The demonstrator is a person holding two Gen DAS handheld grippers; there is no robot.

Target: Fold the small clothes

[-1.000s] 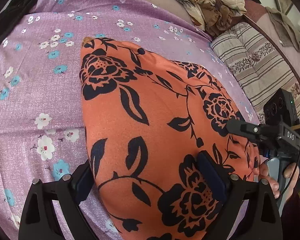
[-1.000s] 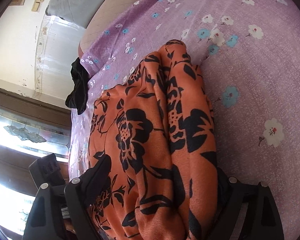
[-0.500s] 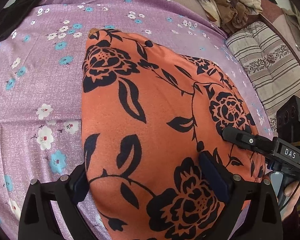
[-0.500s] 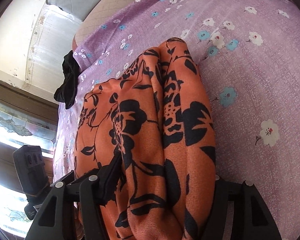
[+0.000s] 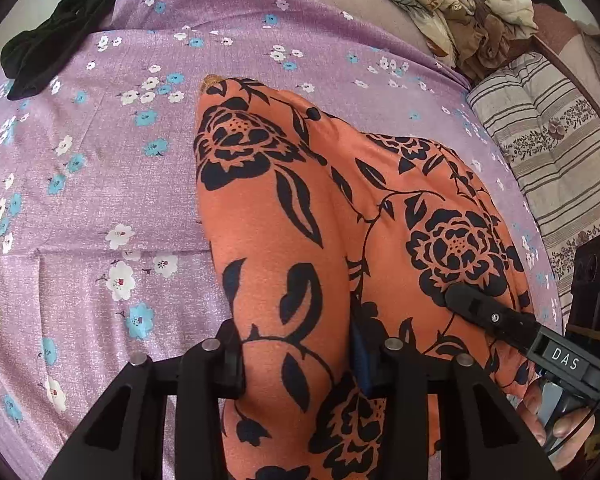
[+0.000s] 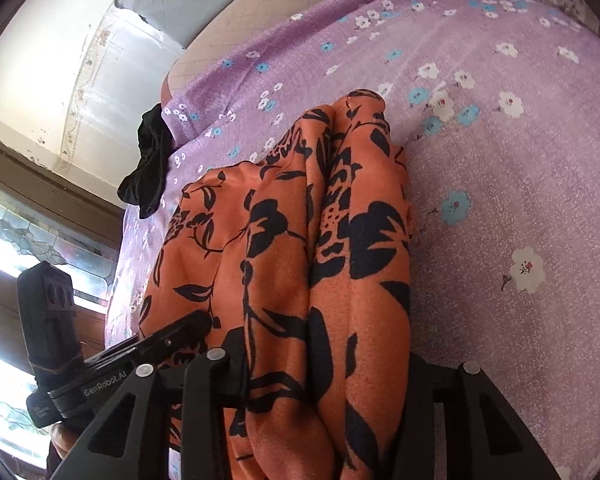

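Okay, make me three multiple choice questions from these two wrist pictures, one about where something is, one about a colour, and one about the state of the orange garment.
1. Where is the black cloth in the left wrist view?
A. on top of the orange garment
B. at the far left edge of the purple sheet
C. on the striped cushion

2. What colour is the print on the orange garment?
A. white
B. green
C. black

3. How does the garment stand with the left gripper?
A. bunched between its closing jaws
B. lying flat, well clear of it
C. hanging off the bed's edge

Answers:
1 B: the black cloth lies at the purple sheet's far left edge, apart from the garment.
2 C: the flowers and leaves are black on orange.
3 A: the fabric is gathered between both fingers; the right gripper likewise has a fold between its closing jaws.
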